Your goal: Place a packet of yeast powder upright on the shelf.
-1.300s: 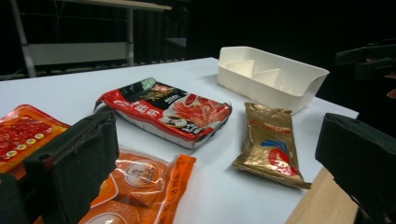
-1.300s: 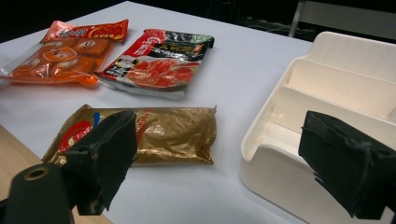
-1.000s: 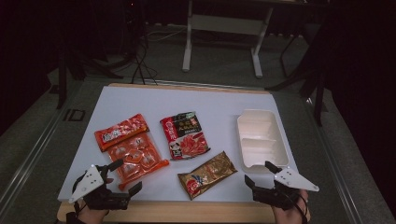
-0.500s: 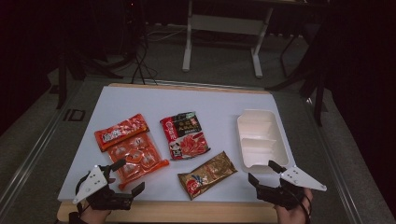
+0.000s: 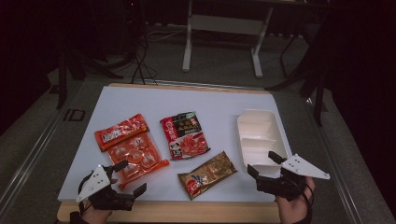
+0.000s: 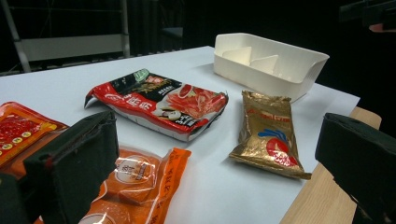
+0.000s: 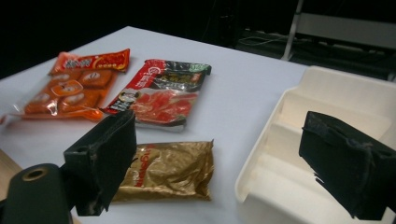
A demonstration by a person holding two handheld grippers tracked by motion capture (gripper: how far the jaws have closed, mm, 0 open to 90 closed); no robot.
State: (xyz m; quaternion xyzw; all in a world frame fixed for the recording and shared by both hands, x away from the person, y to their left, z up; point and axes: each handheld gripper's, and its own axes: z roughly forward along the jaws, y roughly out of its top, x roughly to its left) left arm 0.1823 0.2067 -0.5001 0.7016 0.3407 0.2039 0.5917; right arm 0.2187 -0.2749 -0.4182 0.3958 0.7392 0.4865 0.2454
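Glossy gold foil packet; matt white plastic tray.

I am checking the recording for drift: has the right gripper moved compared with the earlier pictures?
Yes, slightly. In the high view the right gripper has shifted right along the near end of the white tray, which has stayed in place.

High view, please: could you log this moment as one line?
left claw: open, over orange snack pack | right claw: open, at white tray near end | gold packet: flat, untouched
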